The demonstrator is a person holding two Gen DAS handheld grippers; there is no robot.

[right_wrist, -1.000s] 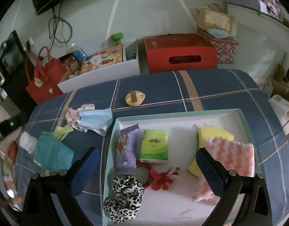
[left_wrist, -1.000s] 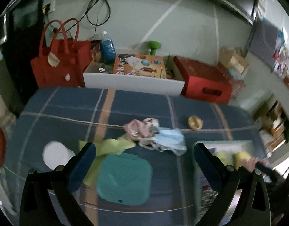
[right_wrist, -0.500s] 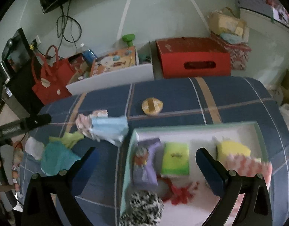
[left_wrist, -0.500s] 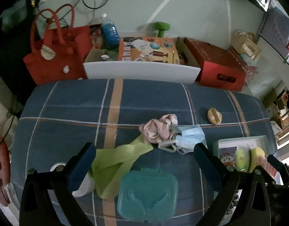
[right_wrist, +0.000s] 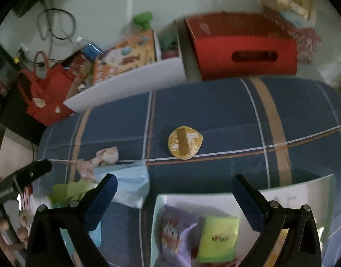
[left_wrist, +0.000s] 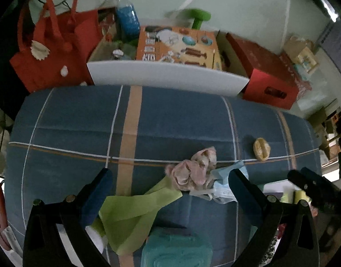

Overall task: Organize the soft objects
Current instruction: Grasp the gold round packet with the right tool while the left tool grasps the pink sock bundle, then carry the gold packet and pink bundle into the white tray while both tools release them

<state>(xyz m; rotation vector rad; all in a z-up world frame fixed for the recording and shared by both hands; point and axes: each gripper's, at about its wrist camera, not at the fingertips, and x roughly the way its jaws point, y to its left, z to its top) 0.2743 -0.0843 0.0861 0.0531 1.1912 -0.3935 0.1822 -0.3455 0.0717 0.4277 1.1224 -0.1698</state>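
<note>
On the blue plaid cloth lie a crumpled pink cloth (left_wrist: 192, 169), a light blue face mask (left_wrist: 224, 187), a lime green cloth (left_wrist: 132, 211) and a teal pouch (left_wrist: 177, 251). My left gripper (left_wrist: 170, 191) hangs open just above the green and pink cloths, holding nothing. A yellow round pad (right_wrist: 185, 142) lies farther out. My right gripper (right_wrist: 175, 198) is open over the near edge of the pale green tray (right_wrist: 157, 211), which holds a purple tissue pack (right_wrist: 177, 238) and a green tissue pack (right_wrist: 217, 240). The mask (right_wrist: 130, 182) sits by its left finger.
Behind the table stand a red felt bag (left_wrist: 57, 44), a white bin (left_wrist: 166, 75) with an orange toy box and a blue bottle, and a red cardboard box (right_wrist: 241, 46). A white round object (left_wrist: 94, 235) lies beside the green cloth.
Both grippers have moved forward over the table. The left now sits closer to the pink cloth and mask. The right view has shifted off most of the tray toward the yellow pad.
</note>
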